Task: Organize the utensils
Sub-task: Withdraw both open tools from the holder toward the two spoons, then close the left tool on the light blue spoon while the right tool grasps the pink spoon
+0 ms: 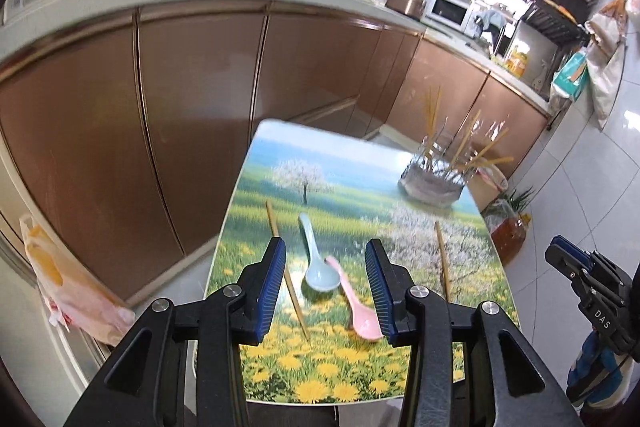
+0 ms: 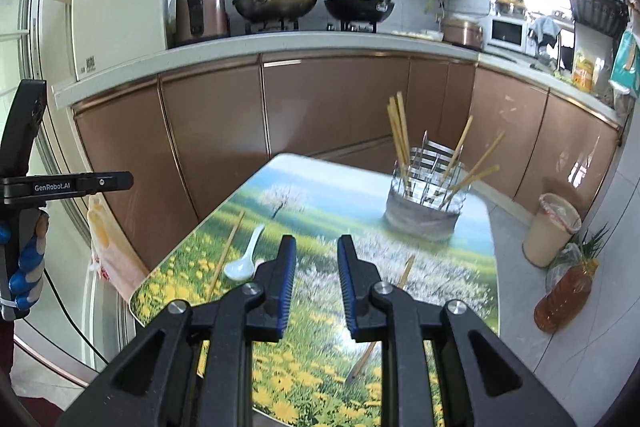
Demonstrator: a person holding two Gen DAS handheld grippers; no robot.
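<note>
Left tool [image 1: 326,277] spread open, empty, above pale-blue glazed ceramic spoon [image 1: 316,259] lying on flower-print tabletop [image 1: 320,367] touching pink spoon [image 1: 356,307]; likely slick, brittle: pinch mid-handle; right tool [image 2: 316,281] open, empty.

Glossy printed tabletop [image 1: 352,163], wood chopsticks [image 1: 442,259], shiny metal holder [image 2: 424,203], glazed-looking spoons [image 1: 316,259].

Left gripper [image 1: 326,287] hovers with jaws spread wide above a flower-printed table [image 1: 360,367], framing a blue spoon [image 1: 316,263] and pink spoon [image 1: 356,307] that touch. Loose chopsticks [image 1: 286,271] lie either side; a metal holder [image 1: 434,185] of chopsticks stands far right.
</note>
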